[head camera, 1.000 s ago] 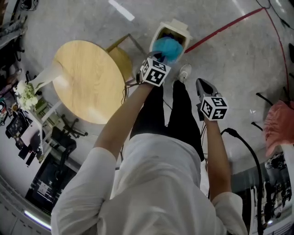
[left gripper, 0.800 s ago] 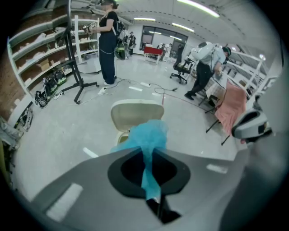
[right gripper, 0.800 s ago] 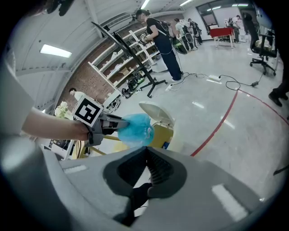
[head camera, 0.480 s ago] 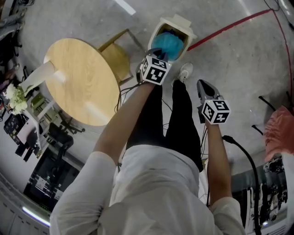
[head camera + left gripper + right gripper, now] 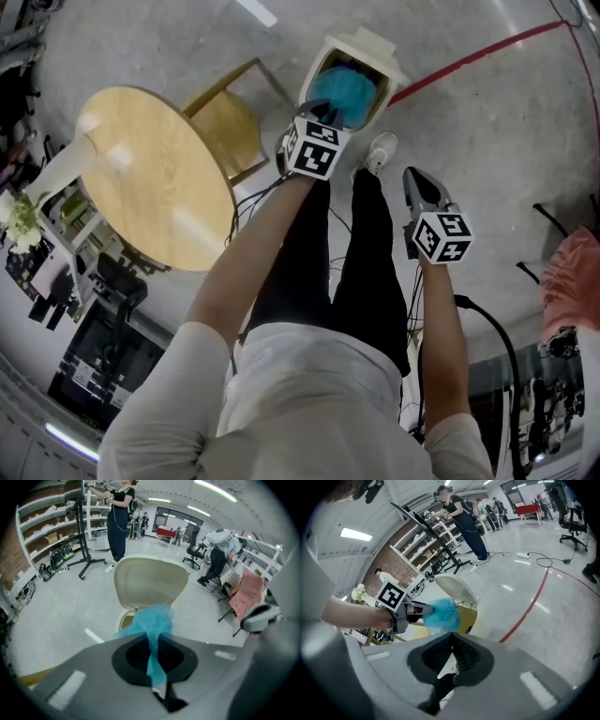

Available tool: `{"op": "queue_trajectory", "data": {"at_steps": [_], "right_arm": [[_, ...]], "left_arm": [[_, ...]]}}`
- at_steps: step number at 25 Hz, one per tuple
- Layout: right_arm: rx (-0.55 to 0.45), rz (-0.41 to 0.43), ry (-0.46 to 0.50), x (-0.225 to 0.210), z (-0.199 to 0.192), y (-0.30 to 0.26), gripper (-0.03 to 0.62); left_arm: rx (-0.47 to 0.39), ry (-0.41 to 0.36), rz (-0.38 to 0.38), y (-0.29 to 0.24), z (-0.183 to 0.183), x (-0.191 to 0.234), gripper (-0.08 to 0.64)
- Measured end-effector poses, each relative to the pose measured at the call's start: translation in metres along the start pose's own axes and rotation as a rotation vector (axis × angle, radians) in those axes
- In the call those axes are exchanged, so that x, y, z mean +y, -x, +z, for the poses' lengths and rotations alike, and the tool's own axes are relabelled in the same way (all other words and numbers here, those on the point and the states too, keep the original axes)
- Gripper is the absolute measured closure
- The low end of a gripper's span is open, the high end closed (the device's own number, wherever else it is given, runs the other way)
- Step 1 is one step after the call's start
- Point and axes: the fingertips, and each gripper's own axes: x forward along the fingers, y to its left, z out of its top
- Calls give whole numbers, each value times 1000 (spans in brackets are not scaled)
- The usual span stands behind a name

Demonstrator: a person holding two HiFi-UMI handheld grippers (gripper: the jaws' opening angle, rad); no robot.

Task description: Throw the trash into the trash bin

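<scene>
A crumpled blue piece of trash point(image 5: 343, 88) hangs over the open mouth of the cream trash bin point(image 5: 384, 58) on the floor. My left gripper point(image 5: 327, 112) is shut on it. In the left gripper view the blue trash point(image 5: 151, 623) runs between the closed jaws, with the bin's raised lid point(image 5: 150, 583) just behind. The right gripper view shows the left gripper point(image 5: 418, 611) holding the blue trash point(image 5: 443, 613) in front of the bin lid point(image 5: 457, 590). My right gripper point(image 5: 418, 178) hangs to the right of the bin, shut with nothing in it.
A round wooden table point(image 5: 155, 178) and a wooden chair point(image 5: 230, 122) stand left of the bin. My legs and a white shoe point(image 5: 378, 150) are just below it. A red floor line point(image 5: 469, 56) runs right; pink cloth point(image 5: 567, 272) hangs at the far right.
Both grippers have sunk lower. The blue trash has come down toward the bin's mouth, and the bin looks larger in the head view.
</scene>
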Motion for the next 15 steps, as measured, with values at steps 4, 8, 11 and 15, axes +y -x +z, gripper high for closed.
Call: {"op": "queue_trajectory", "data": {"at_steps": [4, 8, 11, 15], "right_arm": [[-5, 5, -9, -1, -4, -11, 592], [-6, 3, -13, -3, -8, -19, 592], [-9, 2, -16, -3, -11, -23, 592], [-10, 1, -18, -5, -14, -26, 592]], "left_arm": [[12, 3, -13, -8, -4, 3, 551], [6, 13, -22, -12, -7, 5, 549], [-10, 18, -17, -12, -8, 6, 538], [-22, 17, -27, -10, -6, 4, 443]]}}
